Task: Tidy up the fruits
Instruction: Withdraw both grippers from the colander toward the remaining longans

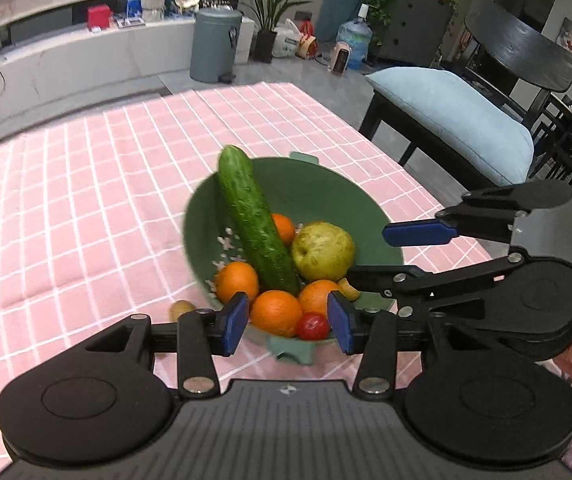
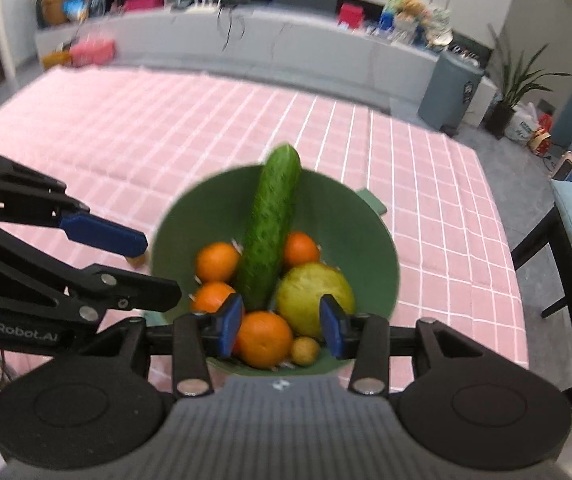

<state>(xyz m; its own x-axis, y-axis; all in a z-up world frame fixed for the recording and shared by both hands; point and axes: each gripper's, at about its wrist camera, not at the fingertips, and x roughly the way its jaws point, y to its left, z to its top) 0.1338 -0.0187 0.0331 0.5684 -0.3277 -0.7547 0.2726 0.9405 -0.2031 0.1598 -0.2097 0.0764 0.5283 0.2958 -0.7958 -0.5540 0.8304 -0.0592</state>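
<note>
Left wrist view: left gripper was spread, empty, hovering at the near rim of the green bowl on the pink checked cloth. In the bowl sat a cucumber leaning on the far wall, a pear, oranges and a cherry tomato. A small brownish fruit lay outside, beside the bowl.

Right wrist view: right gripper was likewise spread, holding nothing, above the front orange. Risk, as judged: both grippers crowded one bowl and could collide; nudging the propped cucumber might tip it out.
</note>
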